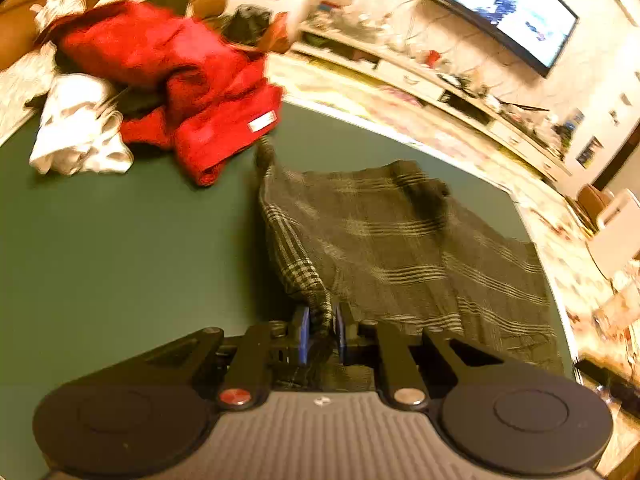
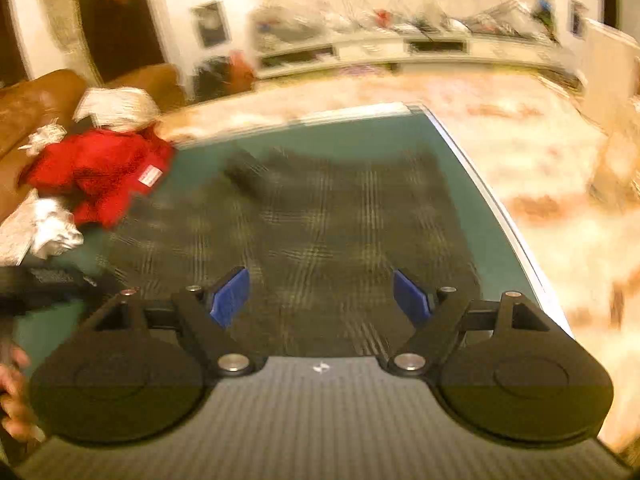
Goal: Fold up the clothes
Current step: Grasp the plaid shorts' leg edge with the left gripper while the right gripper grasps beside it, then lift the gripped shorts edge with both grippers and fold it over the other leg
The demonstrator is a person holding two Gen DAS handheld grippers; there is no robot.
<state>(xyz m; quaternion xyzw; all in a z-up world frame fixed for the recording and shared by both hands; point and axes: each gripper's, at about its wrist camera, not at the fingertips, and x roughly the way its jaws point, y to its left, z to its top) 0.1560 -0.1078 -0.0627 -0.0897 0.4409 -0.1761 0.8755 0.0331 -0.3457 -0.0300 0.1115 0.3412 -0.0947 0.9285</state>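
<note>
A dark plaid garment [image 1: 400, 248] lies spread on the green table [image 1: 120, 248]. My left gripper [image 1: 322, 330] is shut on the near left edge of this garment, which rises in a fold into the blue pads. In the right wrist view the same plaid garment [image 2: 320, 220] lies flat under my right gripper [image 2: 322, 294], which is open and empty above it. The left gripper's body [image 2: 36, 284] shows at the left edge of that view, with a hand below it.
A pile of clothes sits at the table's far left: a red garment [image 1: 192, 80] and a white one [image 1: 80, 128]. A brown sofa [image 2: 36, 100] stands behind. The table's right edge [image 2: 500, 208] borders a patterned floor. A TV [image 1: 508, 12] and a low cabinet are beyond.
</note>
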